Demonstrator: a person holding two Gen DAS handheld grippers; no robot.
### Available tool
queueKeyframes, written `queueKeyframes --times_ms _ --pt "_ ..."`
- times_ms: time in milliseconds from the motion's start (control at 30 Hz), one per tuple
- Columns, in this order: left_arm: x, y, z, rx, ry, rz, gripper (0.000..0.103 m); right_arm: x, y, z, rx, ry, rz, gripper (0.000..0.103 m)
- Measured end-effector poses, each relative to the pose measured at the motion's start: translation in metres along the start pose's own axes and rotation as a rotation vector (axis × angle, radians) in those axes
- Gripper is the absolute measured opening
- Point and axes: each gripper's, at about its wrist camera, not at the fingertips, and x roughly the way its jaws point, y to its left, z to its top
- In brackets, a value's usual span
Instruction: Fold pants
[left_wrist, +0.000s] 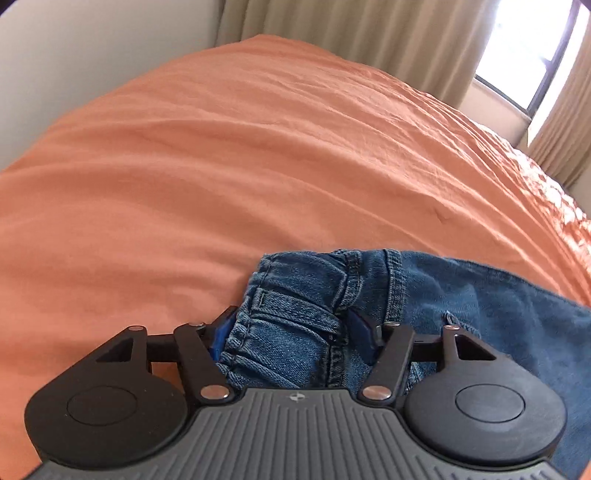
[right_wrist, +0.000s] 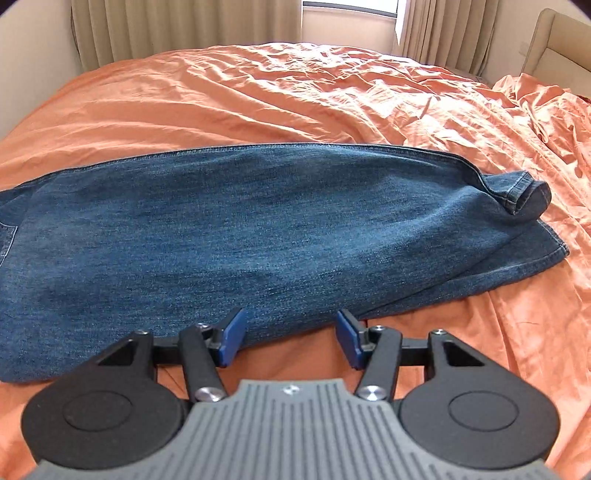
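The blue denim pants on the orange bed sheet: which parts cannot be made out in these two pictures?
- Left wrist view: the waistband of the blue denim pants bunches between the blue pads of the left gripper; its lower part is hidden behind the grey gripper body.
- Left wrist view: the legs are cut off by the right edge.
- Right wrist view: the waist end is cut off by the left edge; the right gripper hides the near hem on the orange bed sheet.

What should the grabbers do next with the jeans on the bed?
Probably pinch first. The left gripper has the jeans waistband bunched between its open jaws; the right gripper is open at the leg's near edge. Both likely need to close before lifting to fold.
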Motion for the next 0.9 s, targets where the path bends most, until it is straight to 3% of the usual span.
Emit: queueKeyframes --times_ms 67,167,300,367,467,533,567,633,800,900 --pt "-0.006 -0.015 -0.005 0.112 -0.046 -0.003 0.040 0.003 0.003 0.000 0.006 0.009 -0.005 0.051" --pt "-0.032 -0.041 -0.016 0.294 -0.148 0.081 0.028 0.002 0.007 -0.003 0.005 0.007 -0.019 0.050" --pt "-0.068 -0.040 -0.005 0.265 -0.258 0.051 0.022 -0.003 0.003 -0.007 0.009 -0.009 -0.042 0.050" --pt "-0.063 -0.037 0.004 0.253 -0.222 0.070 0.022 -0.003 -0.005 -0.008 0.030 -0.006 -0.050 0.050" --pt "-0.028 -0.043 0.001 0.307 -0.107 0.147 0.022 -0.007 -0.025 -0.008 0.100 -0.003 -0.050 0.050" --pt "-0.017 -0.046 -0.003 0.313 -0.075 0.173 0.029 -0.013 -0.040 -0.007 0.130 -0.012 -0.050 0.050" --pt "-0.019 -0.046 -0.003 0.295 -0.079 0.179 0.033 -0.017 -0.048 -0.007 0.133 -0.021 -0.056 0.050" --pt "-0.030 -0.042 0.000 0.244 -0.102 0.197 0.056 -0.024 -0.063 -0.007 0.129 -0.044 -0.072 0.050" --pt "-0.066 -0.061 0.003 0.251 -0.229 0.314 0.062 -0.032 -0.123 -0.010 0.204 -0.082 -0.090 0.044" --pt "-0.081 -0.083 0.006 0.244 -0.225 0.270 0.062 -0.025 -0.158 -0.002 0.240 -0.096 -0.113 0.043"
